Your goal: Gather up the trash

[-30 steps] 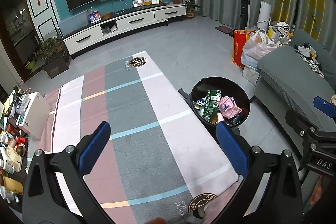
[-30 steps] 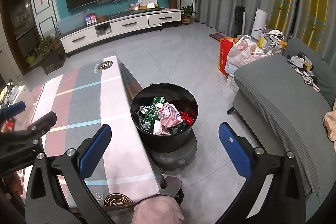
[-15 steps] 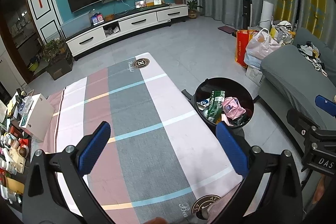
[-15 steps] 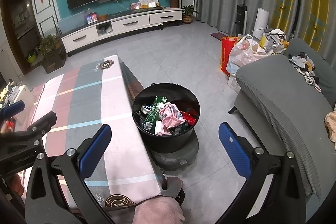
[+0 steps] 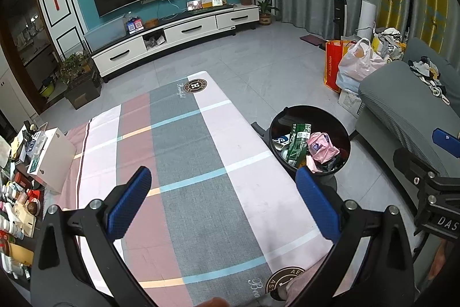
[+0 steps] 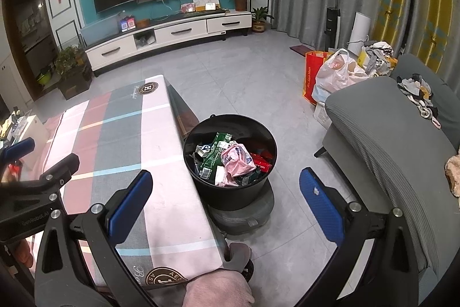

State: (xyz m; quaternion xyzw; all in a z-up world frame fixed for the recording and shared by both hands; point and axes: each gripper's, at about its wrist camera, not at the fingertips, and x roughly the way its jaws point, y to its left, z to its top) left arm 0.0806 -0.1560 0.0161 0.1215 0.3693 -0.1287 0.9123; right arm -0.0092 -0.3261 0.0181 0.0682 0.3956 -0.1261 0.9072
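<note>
Both views have drawn back and lifted slightly; the black bin (image 6: 230, 163) looks a little smaller. The left gripper (image 5: 221, 203) and right gripper (image 6: 227, 203) are released and empty. The trash (image 6: 227, 160) lies inside the bin beside the table (image 5: 184, 163), so collecting seems finished.

Both views eased back a little

The black trash bin (image 5: 310, 141) slid toward 4 o'clock in the left wrist view, and toward 6 o'clock in the right wrist view (image 6: 230, 160); the plaid-covered table (image 5: 184, 163) showed slightly more.
</note>
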